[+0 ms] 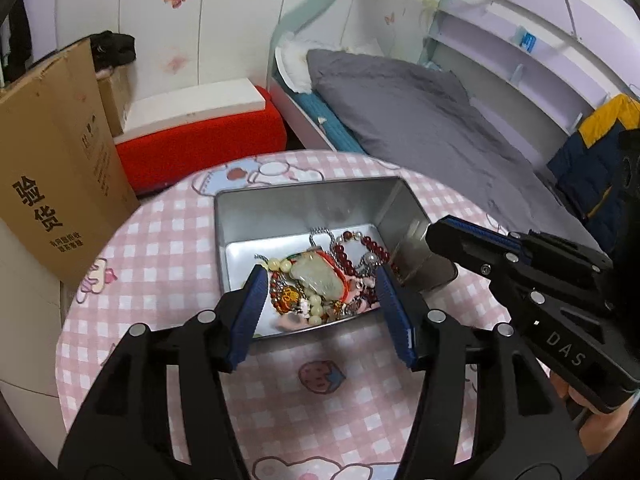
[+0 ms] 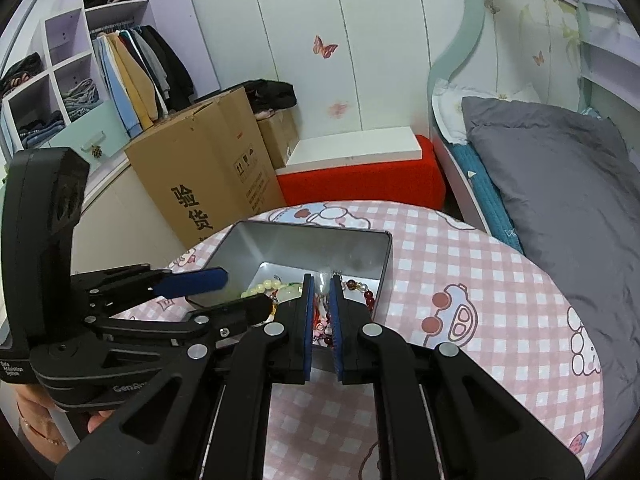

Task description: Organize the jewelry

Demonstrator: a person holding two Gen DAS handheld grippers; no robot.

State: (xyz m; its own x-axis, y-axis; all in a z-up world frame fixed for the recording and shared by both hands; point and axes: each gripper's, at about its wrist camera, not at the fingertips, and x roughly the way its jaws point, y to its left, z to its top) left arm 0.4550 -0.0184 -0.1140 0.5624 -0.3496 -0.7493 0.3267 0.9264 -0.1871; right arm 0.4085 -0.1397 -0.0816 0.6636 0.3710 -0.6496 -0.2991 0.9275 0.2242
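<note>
1. The left hand-held gripper [image 1: 320, 276] tilts down into the open metal tin [image 1: 304, 208], its blue pads spread apart and released around the jewelry without pressing it.
2. The right hand-held gripper [image 2: 322, 280] slants down at the tin's rim from 3 o'clock in the left wrist view, clenched nearly closed; whether it pinches anything, I cannot tell.
3. The jewelry [image 1: 320, 280] is a tangled heap in the tin's near half: a pale jade pendant [image 1: 316, 278], dark red beads [image 1: 370, 246], cream beads and silver chain.
4. The tin sits on the pink checked surface [image 1: 340, 420].
</note>
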